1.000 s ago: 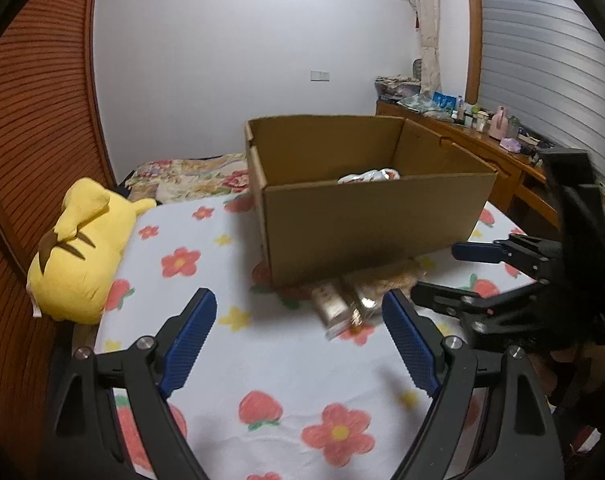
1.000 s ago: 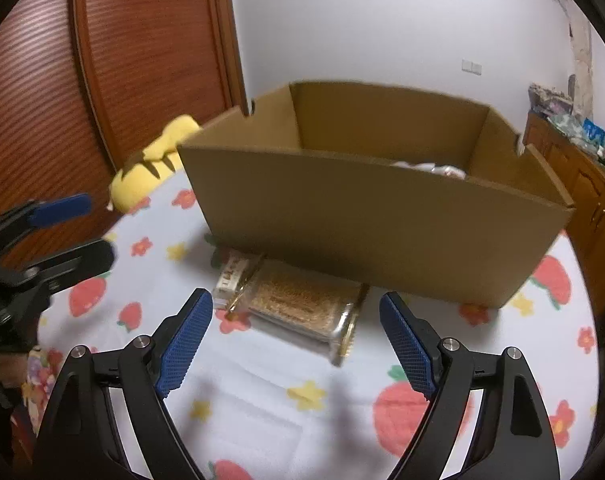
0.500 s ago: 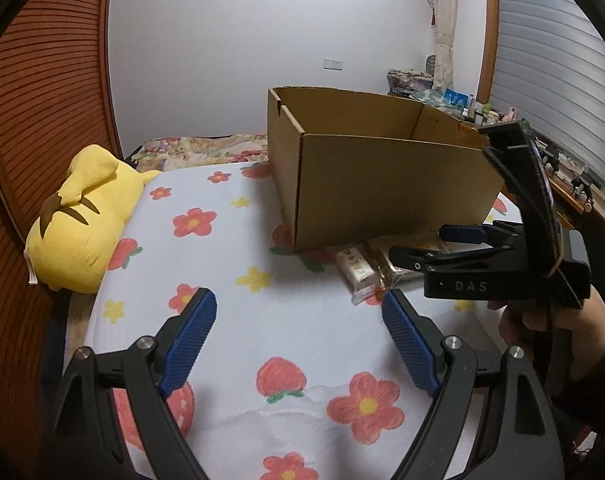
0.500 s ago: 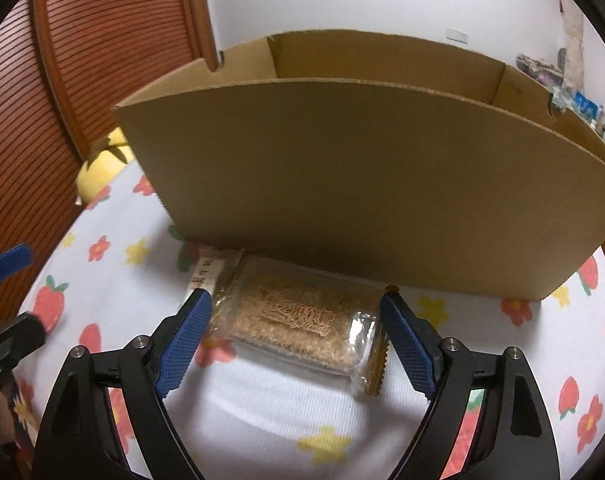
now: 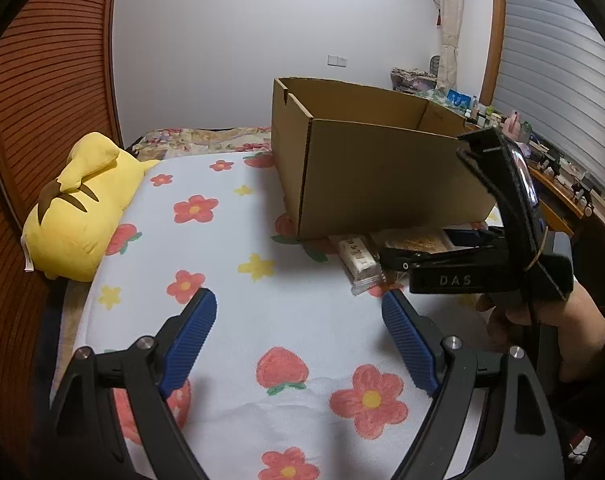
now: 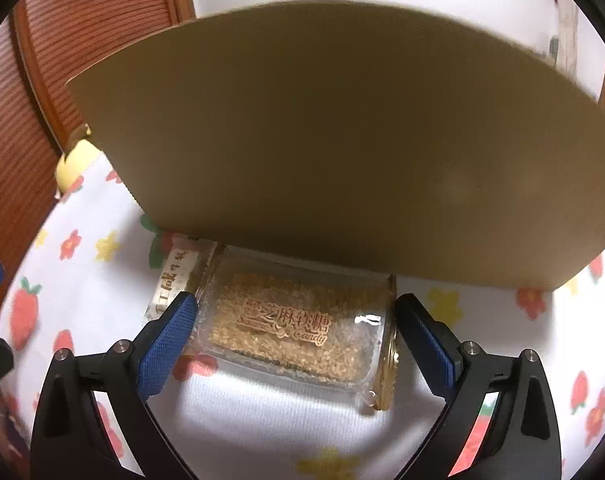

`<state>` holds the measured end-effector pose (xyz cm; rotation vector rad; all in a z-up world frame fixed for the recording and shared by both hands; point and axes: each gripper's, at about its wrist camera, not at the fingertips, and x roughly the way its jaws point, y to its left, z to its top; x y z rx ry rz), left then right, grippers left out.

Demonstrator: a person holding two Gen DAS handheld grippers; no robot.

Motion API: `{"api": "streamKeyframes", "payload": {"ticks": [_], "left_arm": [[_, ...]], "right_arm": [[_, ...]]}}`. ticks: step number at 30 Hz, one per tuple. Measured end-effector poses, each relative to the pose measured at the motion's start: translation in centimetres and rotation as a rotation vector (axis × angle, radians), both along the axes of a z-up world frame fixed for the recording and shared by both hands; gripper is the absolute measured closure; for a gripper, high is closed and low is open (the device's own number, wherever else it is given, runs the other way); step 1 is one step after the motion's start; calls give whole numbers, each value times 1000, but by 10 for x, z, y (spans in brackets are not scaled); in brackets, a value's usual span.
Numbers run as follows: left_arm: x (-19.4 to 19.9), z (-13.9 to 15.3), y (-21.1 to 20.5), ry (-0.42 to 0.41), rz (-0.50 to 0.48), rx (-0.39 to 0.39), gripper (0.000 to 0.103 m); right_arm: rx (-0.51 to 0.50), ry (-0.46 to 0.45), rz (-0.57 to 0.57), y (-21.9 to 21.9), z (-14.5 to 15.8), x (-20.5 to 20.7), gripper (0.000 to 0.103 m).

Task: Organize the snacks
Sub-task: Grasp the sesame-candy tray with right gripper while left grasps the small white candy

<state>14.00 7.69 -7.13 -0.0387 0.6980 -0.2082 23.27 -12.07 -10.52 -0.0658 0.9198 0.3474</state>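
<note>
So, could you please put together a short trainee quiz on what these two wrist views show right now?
1. True or false: the right gripper is shut on the sesame candy pack.
2. Where does the sesame candy pack lie relative to the cardboard box? A) inside it B) on the bedsheet in front of it C) on top of the yellow plush toy
3. Fill in: the left gripper holds ____.

Key:
1. False; its jaws are open, one on each side of the pack.
2. B
3. Nothing; its jaws are open over the bedsheet.
</note>
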Motion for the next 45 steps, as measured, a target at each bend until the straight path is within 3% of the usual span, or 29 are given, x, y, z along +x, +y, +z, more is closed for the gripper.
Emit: {"api": "streamKeyframes", "payload": {"ticks": [6, 15, 23, 29, 40, 42, 44, 45], "left_arm": [[4, -4, -7, 10, -6, -9, 18], [23, -13, -25, 41, -21, -20, 20], [50, -20, -56, 66, -58, 8, 42], [75, -28, -76, 109, -56, 49, 52], [100, -44, -82, 173, -12, 80, 54], [100, -44, -83, 170, -18, 87, 62], [98, -43, -85, 164, -22, 110, 78], [97, -43, -85, 165, -29, 109, 80]], "right_arm": [[-13, -2, 29, -9, 3, -8, 15], [27, 2, 68, -39, 10, -35, 17], [66, -34, 81, -69, 21, -70, 17], [82, -49, 67, -81, 22, -82, 17], [83, -72, 49, -88, 27, -85, 17], [84, -76, 49, -88, 28, -86, 17], [83, -81, 49, -90, 28, -89, 17], [84, -81, 50, -91, 28, -89, 17]]}}
